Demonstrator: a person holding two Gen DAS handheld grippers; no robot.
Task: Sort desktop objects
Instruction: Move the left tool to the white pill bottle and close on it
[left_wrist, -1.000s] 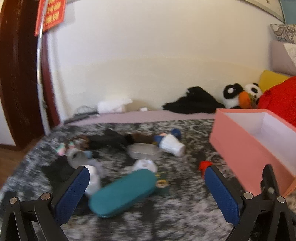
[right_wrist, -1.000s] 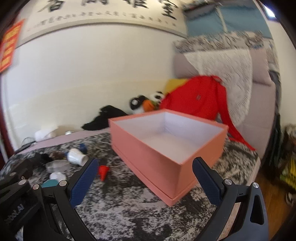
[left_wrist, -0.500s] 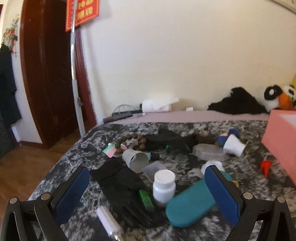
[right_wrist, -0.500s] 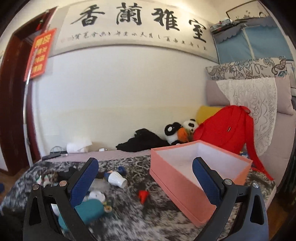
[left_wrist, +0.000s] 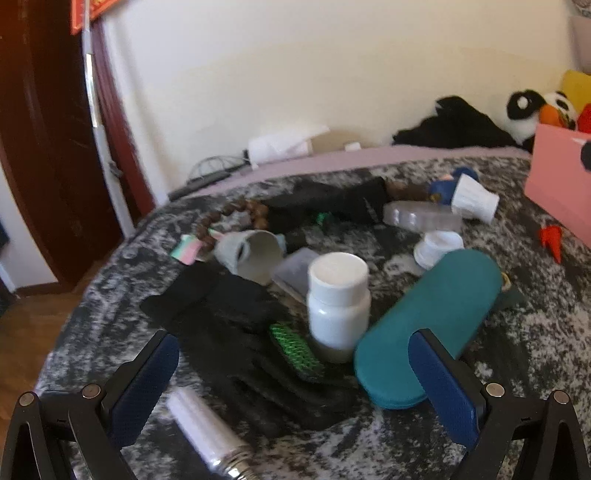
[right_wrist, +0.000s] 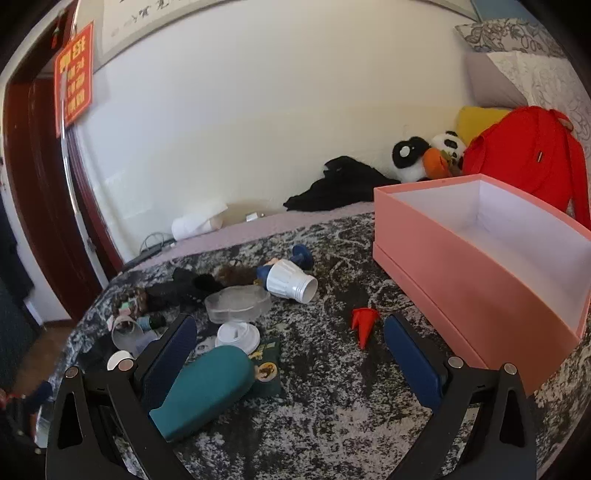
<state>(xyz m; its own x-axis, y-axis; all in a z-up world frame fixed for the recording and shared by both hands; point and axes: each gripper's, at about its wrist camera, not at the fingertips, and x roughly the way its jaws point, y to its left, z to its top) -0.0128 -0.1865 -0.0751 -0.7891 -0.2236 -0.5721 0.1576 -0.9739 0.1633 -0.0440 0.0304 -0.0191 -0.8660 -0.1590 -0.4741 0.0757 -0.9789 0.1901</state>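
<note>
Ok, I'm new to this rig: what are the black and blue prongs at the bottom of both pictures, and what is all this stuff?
Each picture comes from a camera on a handheld tool, looking along its two blue-padded fingers. Both the left tool and the right tool are open and hold nothing. On the patterned cloth lie a teal case, a white bottle standing upright, a black glove, tipped paper cups, a small red cone and other clutter. The right view also shows the open pink box, which looks empty.
</note>
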